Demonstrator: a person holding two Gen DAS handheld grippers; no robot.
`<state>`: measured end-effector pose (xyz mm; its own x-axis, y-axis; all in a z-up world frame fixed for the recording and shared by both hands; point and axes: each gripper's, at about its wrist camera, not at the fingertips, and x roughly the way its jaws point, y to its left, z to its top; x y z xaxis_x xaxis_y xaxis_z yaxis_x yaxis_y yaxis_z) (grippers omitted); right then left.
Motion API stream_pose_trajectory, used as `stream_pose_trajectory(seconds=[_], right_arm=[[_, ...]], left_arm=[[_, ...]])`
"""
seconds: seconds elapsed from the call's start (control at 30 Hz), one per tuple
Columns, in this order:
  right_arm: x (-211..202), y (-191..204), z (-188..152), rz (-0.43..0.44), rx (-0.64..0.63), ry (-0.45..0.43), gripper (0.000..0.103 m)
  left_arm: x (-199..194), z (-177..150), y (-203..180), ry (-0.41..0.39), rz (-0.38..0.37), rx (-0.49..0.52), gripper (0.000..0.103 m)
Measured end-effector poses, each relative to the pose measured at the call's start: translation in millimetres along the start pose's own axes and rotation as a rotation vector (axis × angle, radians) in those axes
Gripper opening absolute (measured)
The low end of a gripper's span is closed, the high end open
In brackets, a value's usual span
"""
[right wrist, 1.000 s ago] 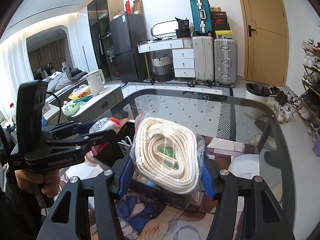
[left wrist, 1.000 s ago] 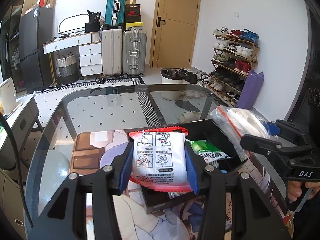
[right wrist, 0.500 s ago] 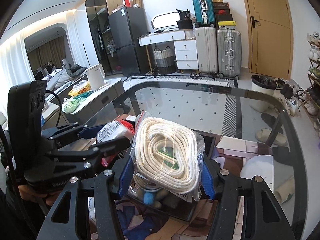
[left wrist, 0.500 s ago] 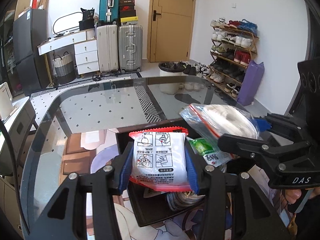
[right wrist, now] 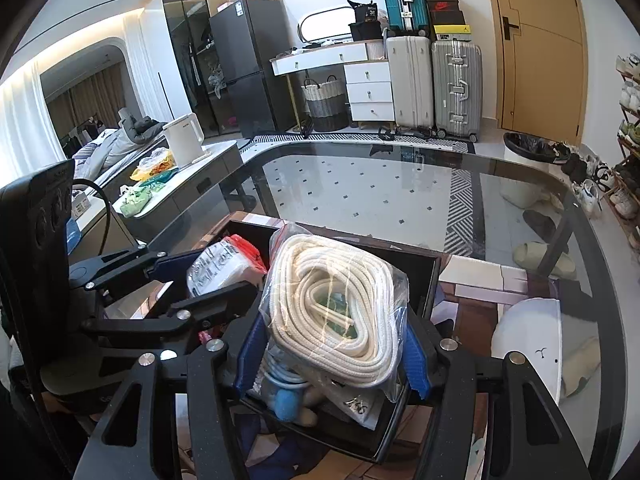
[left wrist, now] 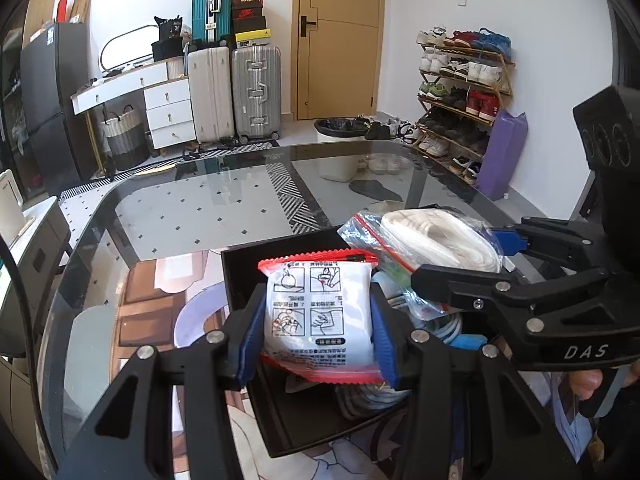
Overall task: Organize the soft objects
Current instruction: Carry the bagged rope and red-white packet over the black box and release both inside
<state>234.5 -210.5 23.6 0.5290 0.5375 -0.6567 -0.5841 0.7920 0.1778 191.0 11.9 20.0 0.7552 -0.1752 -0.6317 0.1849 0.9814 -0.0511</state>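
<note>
A white packet with red edges (left wrist: 320, 312) is clamped between the blue pads of my left gripper (left wrist: 318, 332), held over the black box (left wrist: 244, 272). A clear bag of coiled white rope (right wrist: 332, 304) is pinched in my right gripper (right wrist: 332, 356), also above the black box (right wrist: 434, 276). In the left wrist view the rope bag (left wrist: 436, 244) and right gripper (left wrist: 452, 264) hang at the right, close beside the packet. In the right wrist view the packet (right wrist: 224, 264) and left gripper (right wrist: 208, 276) sit at the left. Inside the box lie cables and a blue soft item (right wrist: 286, 400).
The box rests on a printed mat (left wrist: 160, 292) on a glass table (left wrist: 192, 208). A white rounded object (right wrist: 532, 340) lies on the table right of the box. A hand (left wrist: 588, 380) grips the right tool. Suitcases, a shoe rack and a door stand beyond.
Both grippers have come forward and lower over the black box. The right gripper with the rope bag has moved in close beside the packet. Both grips are unchanged.
</note>
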Motion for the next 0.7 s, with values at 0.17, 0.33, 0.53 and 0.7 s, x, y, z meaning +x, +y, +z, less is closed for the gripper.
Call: stream_pose_trajectory(seconds=[0.17,0.33,0.53,0.7], right_arm=[[-11,6,-4,0.0,-0.041,-0.027,0.079],[-23,1,-8,-0.008,-0.046,-0.052,0.086],[-33,-10,-16,-0.021,-0.021,-0.072,0.092],[-50,-10,-26,-0.006,-0.029,-0.129,0.102]], left_arm=[[-1,0,0,0.002,-0.007,-0.001,0.047],[-4,-1,-2,0.014,-0.028,0.001,0.063],[-8,-2,-6,0.013,-0.054,0.006,0.079],[-23,-5,-7,-0.039,-0.031,0.006,0.103]])
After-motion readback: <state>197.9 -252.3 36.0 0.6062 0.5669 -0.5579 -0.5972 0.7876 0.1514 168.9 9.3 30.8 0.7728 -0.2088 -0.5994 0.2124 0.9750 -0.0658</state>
